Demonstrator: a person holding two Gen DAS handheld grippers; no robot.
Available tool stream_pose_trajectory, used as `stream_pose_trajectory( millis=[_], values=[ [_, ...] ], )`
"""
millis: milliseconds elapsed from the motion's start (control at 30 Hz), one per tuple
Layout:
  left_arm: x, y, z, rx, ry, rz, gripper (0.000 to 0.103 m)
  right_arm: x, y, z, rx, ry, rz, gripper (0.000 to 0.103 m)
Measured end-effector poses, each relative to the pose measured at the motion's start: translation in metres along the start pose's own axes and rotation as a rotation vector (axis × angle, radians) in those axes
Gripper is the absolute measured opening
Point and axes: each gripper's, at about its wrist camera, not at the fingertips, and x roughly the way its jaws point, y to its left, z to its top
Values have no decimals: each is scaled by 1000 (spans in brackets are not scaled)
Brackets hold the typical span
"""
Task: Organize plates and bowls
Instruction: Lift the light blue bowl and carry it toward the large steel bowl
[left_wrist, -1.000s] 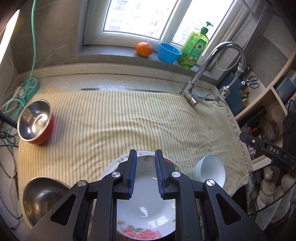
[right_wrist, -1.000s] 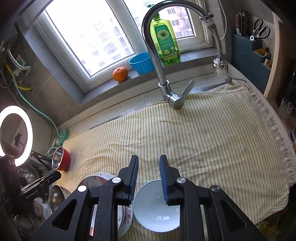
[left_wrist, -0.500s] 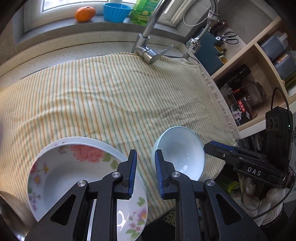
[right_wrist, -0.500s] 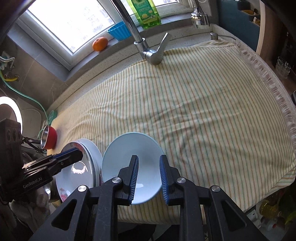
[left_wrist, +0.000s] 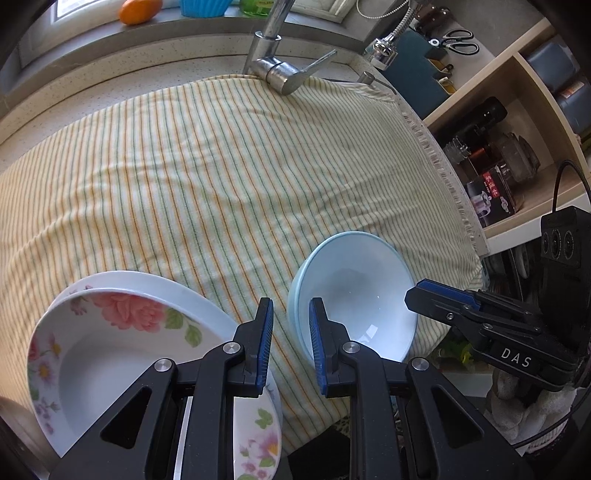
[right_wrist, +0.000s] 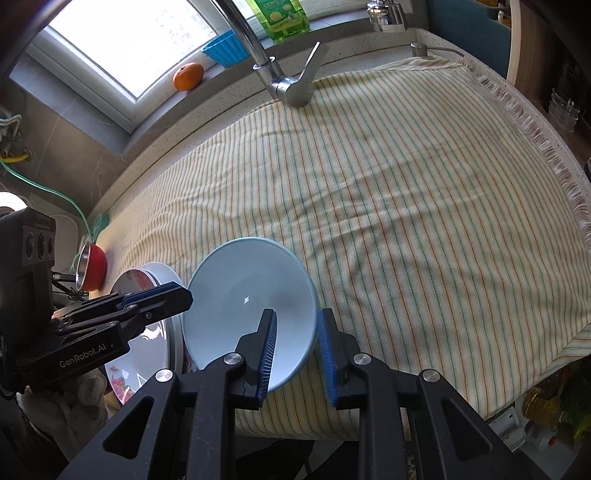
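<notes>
A pale blue bowl sits near the front edge of the striped cloth; it also shows in the left wrist view. My right gripper is open, with the bowl's near right rim between its jaws. A floral deep plate rests on a white plate to the left of the bowl. My left gripper is open and empty, above the cloth between the floral plate and the bowl. The floral plate also appears in the right wrist view.
A red steel-lined bowl sits at the cloth's far left. The faucet stands at the back, with an orange, blue cup and soap bottle on the sill. Shelves with jars stand at the right.
Both grippers dropped lower and tilted toward the dishes. My left gripper shifted right from over the floral plate to the gap beside the blue bowl. My right gripper closed in around the bowl's rim.
</notes>
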Motion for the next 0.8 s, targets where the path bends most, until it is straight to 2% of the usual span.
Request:
stream_pose_trajectory(
  millis=[100,200,400,600,800],
  values=[
    [3,0,0,2,4,7,18,3,-6,-1,13,7,-2,21],
    [6,1,0,7,14,8,12,6,-9,-3,33,24,29,21],
    [12,0,0,1,28,-2,8,13,-10,-5,48,40,52,9],
    [12,0,-2,-10,24,-4,6,11,-6,-2,42,33,36,8],
    [-4,1,-2,-22,-15,-13,6,-1,3,4,28,5,39,7]
  ],
)
